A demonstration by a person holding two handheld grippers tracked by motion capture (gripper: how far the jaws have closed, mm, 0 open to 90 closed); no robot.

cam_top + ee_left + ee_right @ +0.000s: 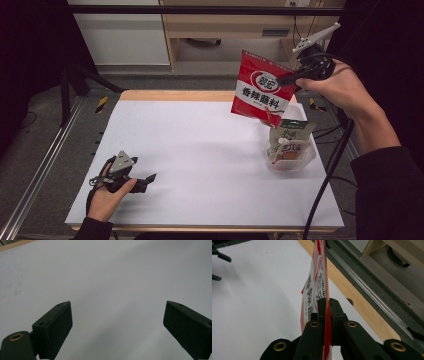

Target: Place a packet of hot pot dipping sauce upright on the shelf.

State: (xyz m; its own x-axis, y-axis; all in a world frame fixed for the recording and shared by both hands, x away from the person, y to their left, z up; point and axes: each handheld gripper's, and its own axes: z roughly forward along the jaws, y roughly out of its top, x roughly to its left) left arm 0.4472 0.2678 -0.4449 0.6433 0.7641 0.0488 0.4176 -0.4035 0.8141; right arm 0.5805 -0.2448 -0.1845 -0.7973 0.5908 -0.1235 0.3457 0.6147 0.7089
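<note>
R gripper [295, 76] clamped on red pouch [261, 90] edge, above bin [306, 156] | L gripper [148, 179] apart, idle near-left | keep pinch firm, lower pouch straight into bin

This looks like a lab or recording studio set up for handling trials. The surface [200, 150] is a wooden board covered in plain white sheeting, framed by metal rails [40, 165] on a grey floor. Black curtains hang to both sides, beyond the left claw [150, 178] and behind the right claw [290, 79]. Past the far edge stand pale wooden furniture [220, 30] and a white cabinet [125, 35], with hazard-striped tape [101, 104] on the floor.
</note>
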